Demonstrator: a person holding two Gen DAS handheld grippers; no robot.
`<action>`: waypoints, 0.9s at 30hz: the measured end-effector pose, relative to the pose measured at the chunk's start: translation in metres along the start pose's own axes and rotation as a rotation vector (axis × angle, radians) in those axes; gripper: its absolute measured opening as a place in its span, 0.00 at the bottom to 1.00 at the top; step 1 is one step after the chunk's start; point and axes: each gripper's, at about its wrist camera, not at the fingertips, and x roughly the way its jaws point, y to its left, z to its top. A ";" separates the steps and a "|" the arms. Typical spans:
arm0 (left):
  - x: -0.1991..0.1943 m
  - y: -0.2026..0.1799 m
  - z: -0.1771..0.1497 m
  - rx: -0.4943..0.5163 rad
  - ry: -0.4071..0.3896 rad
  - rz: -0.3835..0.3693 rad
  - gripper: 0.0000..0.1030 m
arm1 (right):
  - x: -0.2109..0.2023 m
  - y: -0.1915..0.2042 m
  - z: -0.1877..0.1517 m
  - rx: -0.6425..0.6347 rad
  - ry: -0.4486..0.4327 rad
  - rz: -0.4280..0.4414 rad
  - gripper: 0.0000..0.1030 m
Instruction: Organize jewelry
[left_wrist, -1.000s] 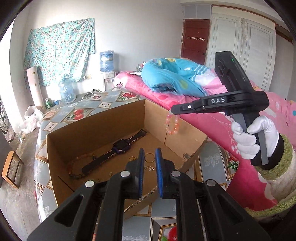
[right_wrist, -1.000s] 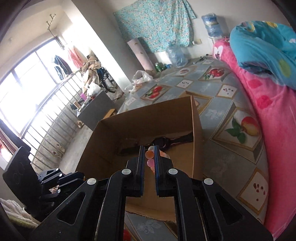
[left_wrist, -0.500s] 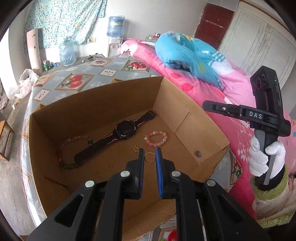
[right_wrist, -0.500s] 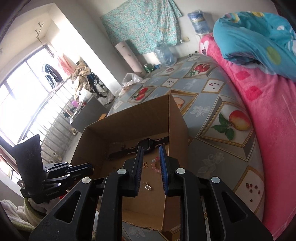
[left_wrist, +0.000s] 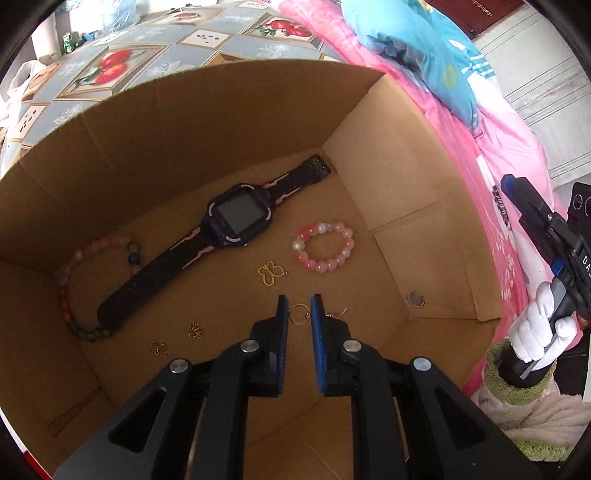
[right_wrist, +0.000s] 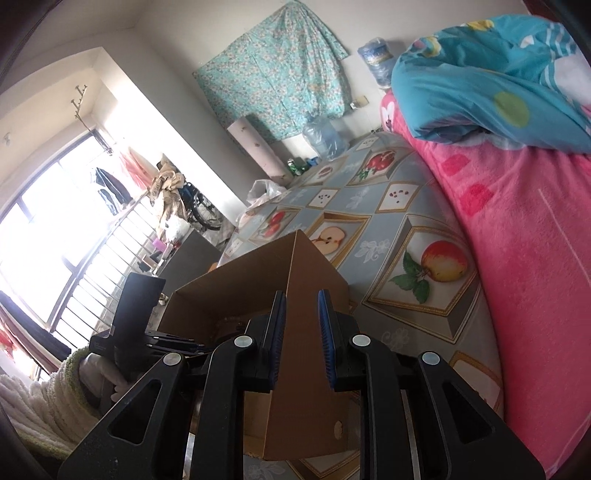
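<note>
Left tongs (left_wrist: 298, 308) point steeply down into the cardboard box (left_wrist: 406, 155), jaws a narrow gap apart and gripping nothing; a small gold ring (left_wrist: 299, 314) lies on the box floor framed between the tips; to lift it cleanly, I would lower straight until both pads flank the ring, then close gently. Pink bead bracelet (left_wrist: 325, 247) and smartwatch (left_wrist: 236, 218) lie beyond it. Right tongs (right_wrist: 302, 306) sit outside the box, slightly open, empty, having just widened.

Gold ring (left_wrist: 300, 314) partly behind fingers (left_wrist: 281, 325), long bead strand (left_wrist: 75, 291) blurred in shadow
</note>
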 end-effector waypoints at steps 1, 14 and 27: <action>0.002 0.001 0.001 -0.007 0.007 0.004 0.12 | 0.001 -0.003 0.001 0.004 0.003 0.004 0.19; -0.009 0.020 -0.007 -0.119 -0.019 0.035 0.22 | 0.007 -0.009 0.004 0.014 0.015 0.042 0.22; -0.146 0.062 -0.119 -0.274 -0.509 0.222 0.55 | 0.006 0.005 -0.037 0.065 0.113 -0.036 0.38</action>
